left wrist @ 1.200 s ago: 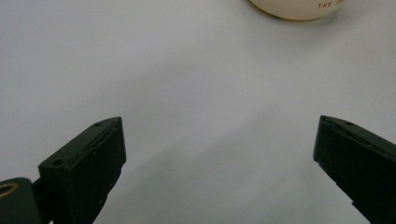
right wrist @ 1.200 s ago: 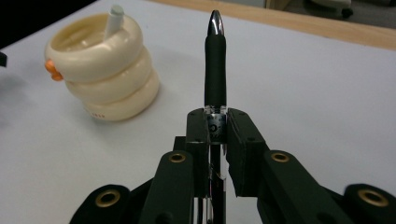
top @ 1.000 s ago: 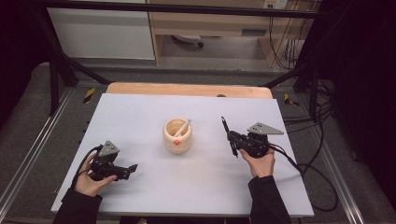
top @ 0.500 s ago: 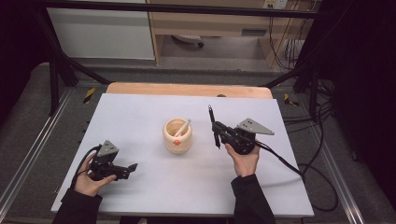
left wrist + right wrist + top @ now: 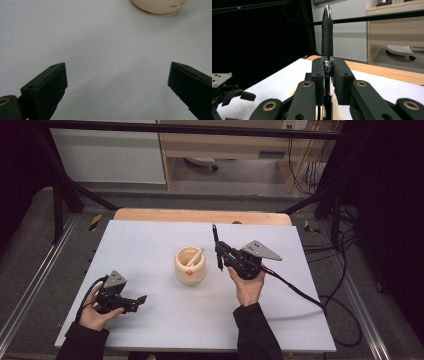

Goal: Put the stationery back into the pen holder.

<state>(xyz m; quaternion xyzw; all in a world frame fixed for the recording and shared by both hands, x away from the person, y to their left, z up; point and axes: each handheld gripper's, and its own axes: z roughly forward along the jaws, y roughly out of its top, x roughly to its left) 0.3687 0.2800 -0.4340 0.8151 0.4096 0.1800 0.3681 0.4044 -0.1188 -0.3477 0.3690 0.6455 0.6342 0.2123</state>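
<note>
1. Right gripper (image 5: 218,251) sits above the white table (image 5: 150,245), just right of a cream cup (image 5: 190,266) at the table's middle. The person's right hand (image 5: 248,287) holds it from below, with the grey three-cornered plate on top.
2. Its jaws are nearly closed and clamp a black pen (image 5: 327,32). In the right gripper view the pads press the pen's silver band from both sides, and the black grip and shiny tip stand straight up above them.
3. In the high view the pen (image 5: 216,245) runs upright through the jaws, one end above and one below. It is clear of the table and apart from the cup.
4. The cup holds a white stick-like item (image 5: 195,256) that leans on the rim. An orange mark shows on the cup's near side. What the item is, I cannot tell.
5. Left gripper (image 5: 131,301) is at the near left part of the table, in the person's left hand (image 5: 95,312), well apart from the cup.
6. In the left gripper view its jaws stand wide apart with nothing between them, bare table beneath. The cup's base (image 5: 160,6) shows at the top edge with red lettering.
</note>
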